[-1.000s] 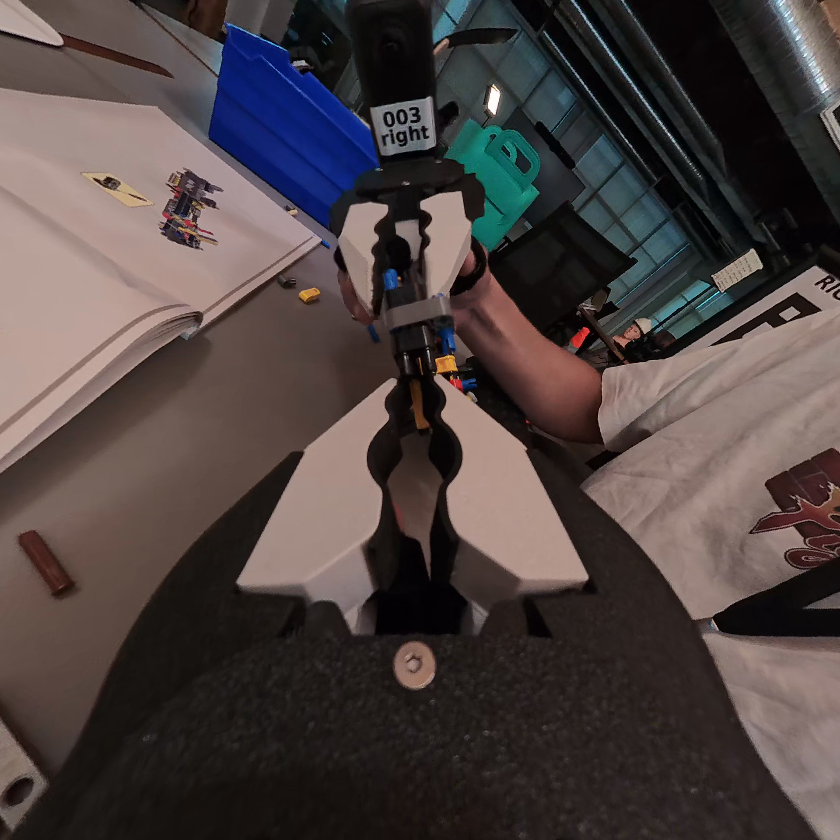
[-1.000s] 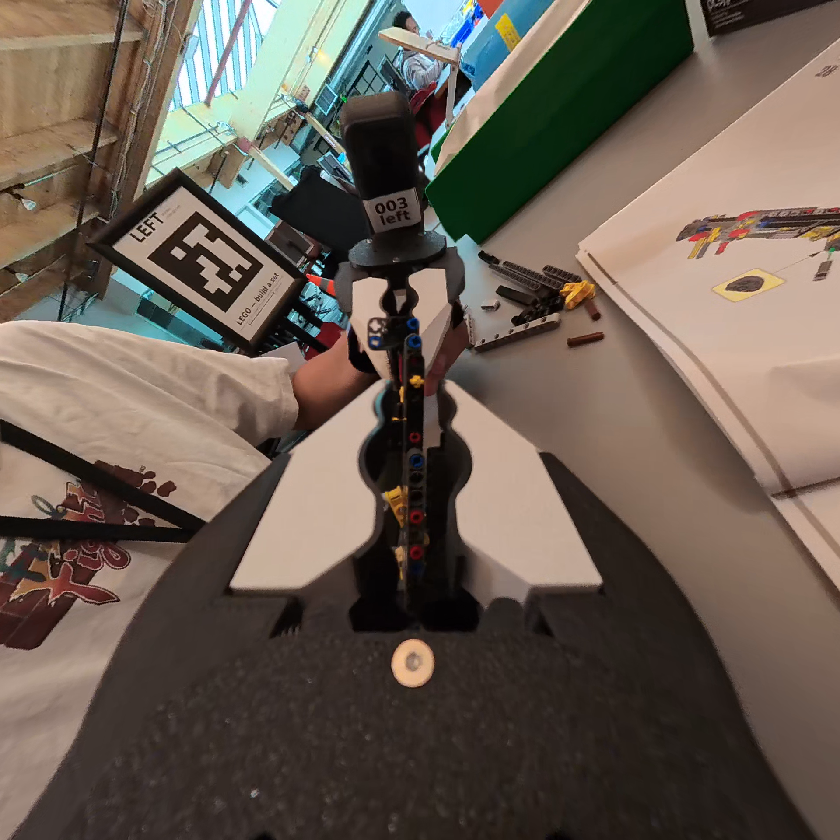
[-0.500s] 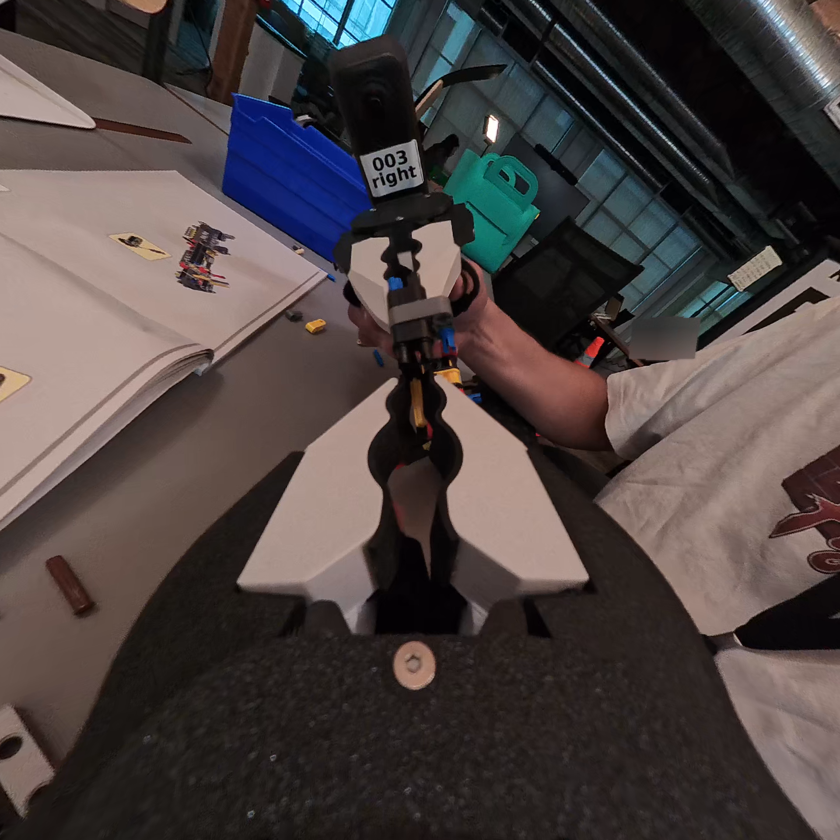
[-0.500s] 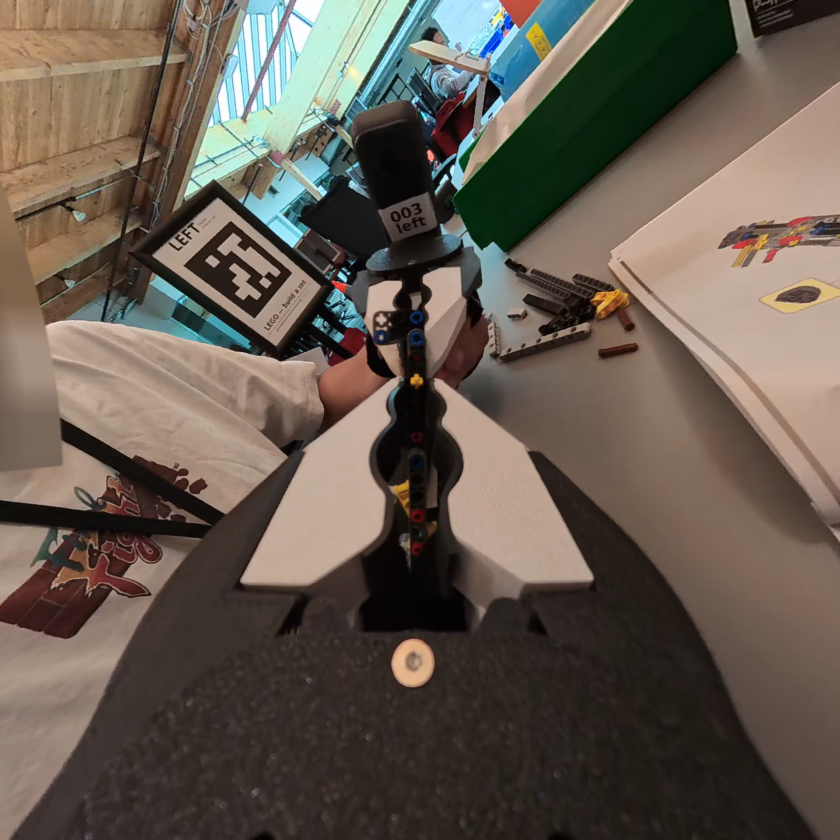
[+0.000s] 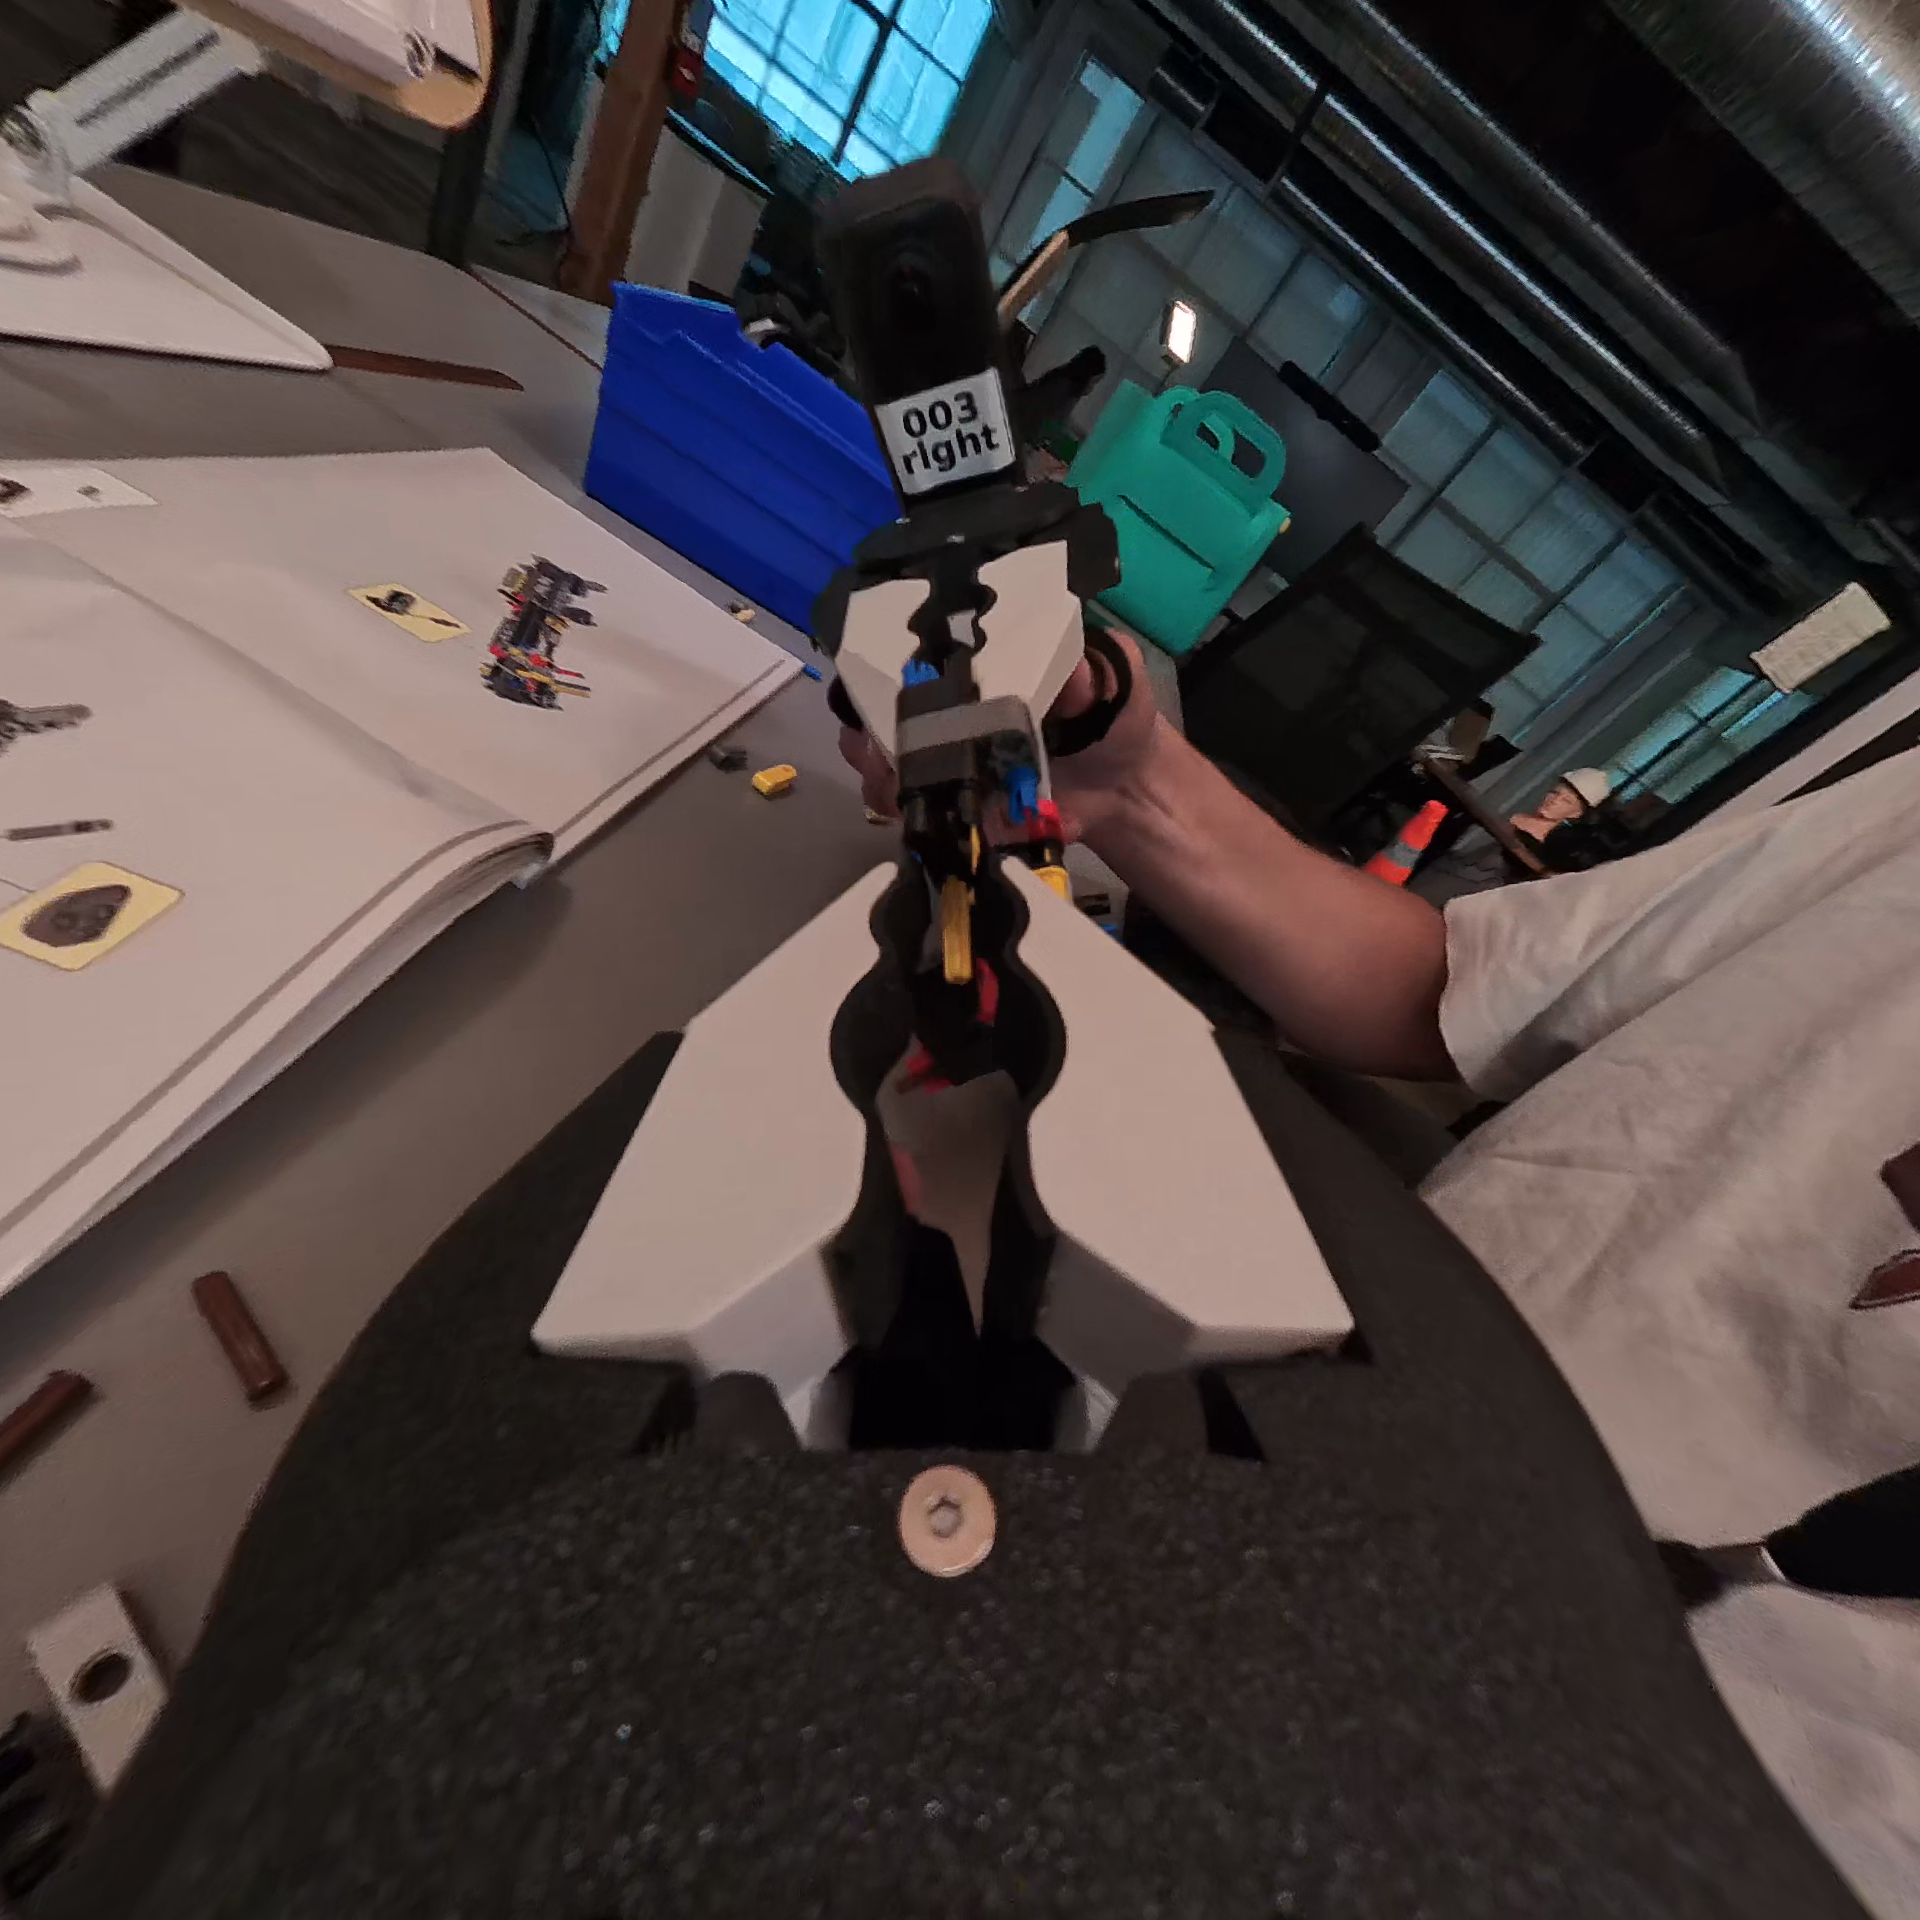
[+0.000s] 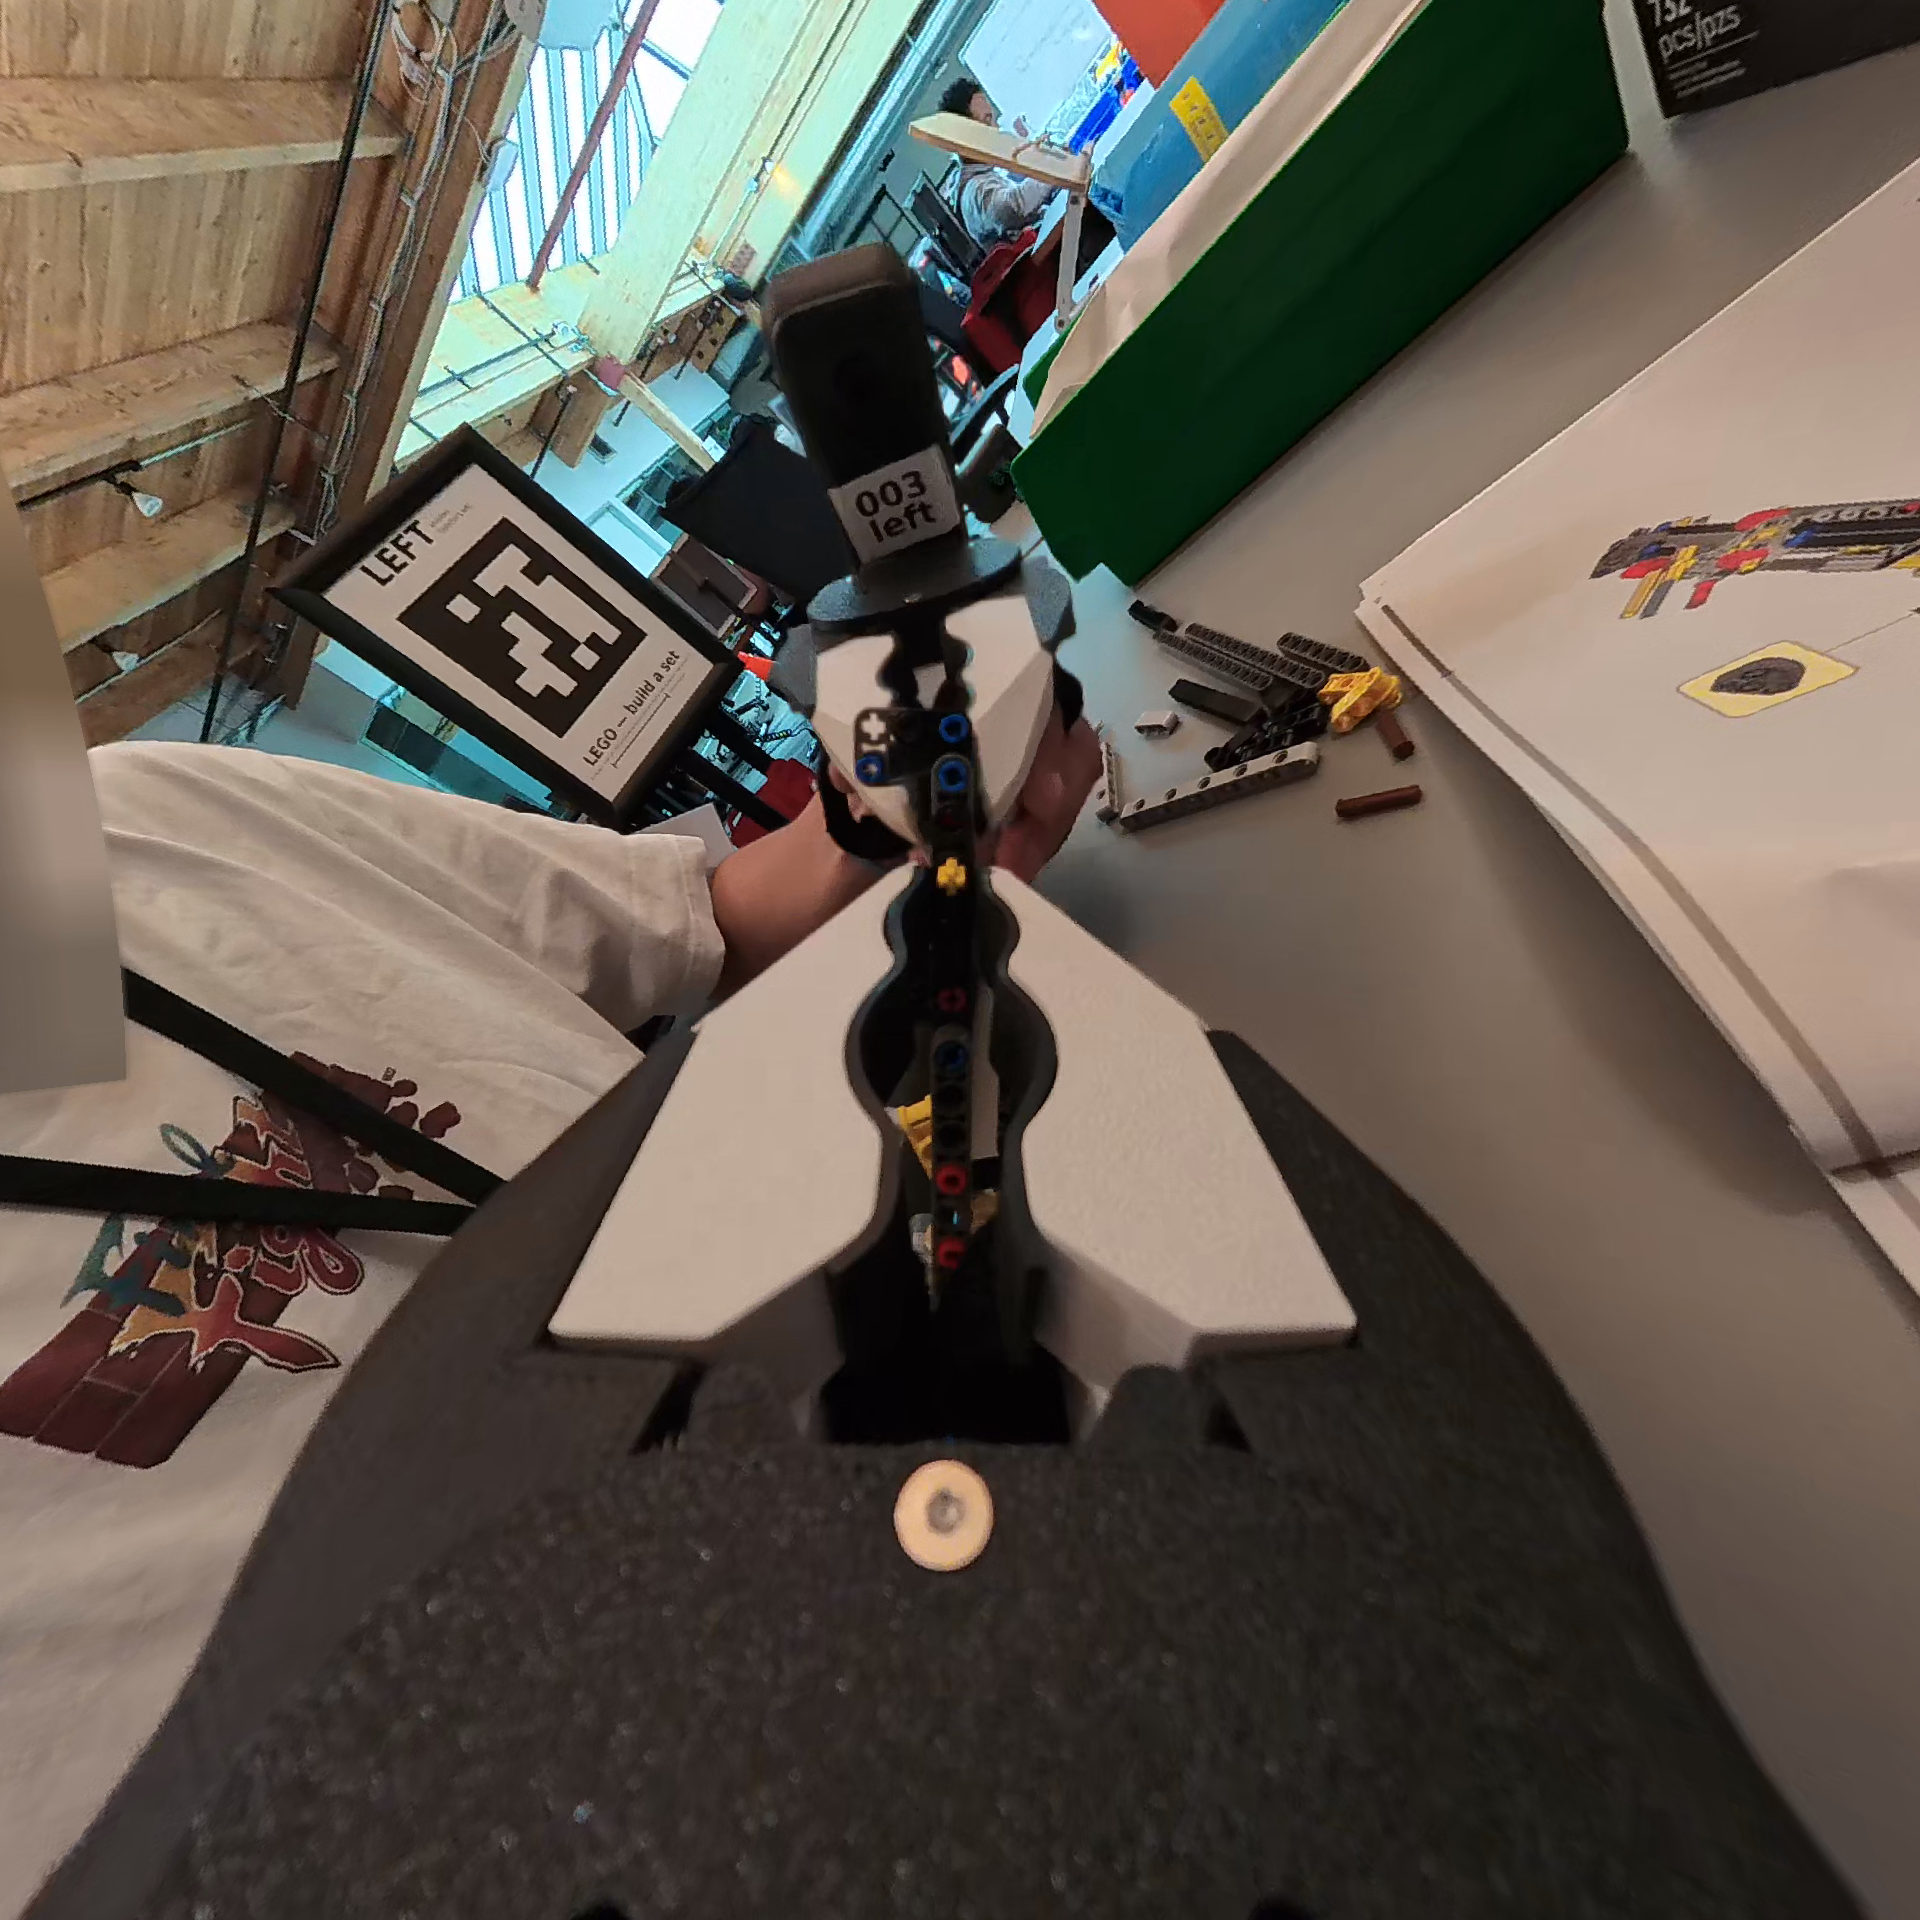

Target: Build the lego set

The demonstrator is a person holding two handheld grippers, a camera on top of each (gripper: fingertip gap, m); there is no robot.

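Mid-assembly: long black lego beam assembly (image 6: 951, 1039) held in the air above the bench (image 6: 1455, 1039), left claw (image 5: 951, 935) and right claw (image 6: 951, 935) each clamped on one end. Next, probably: steady it, consult the open instruction book (image 5: 312, 779), fit another piece.

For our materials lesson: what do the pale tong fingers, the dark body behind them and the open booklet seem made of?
Fingers: probably hard matte plastic, with flat crisp facets.
Dark body: looks grainy and speckled, perhaps foam or textured plastic.
Open booklet: paper, with stacked page edges.
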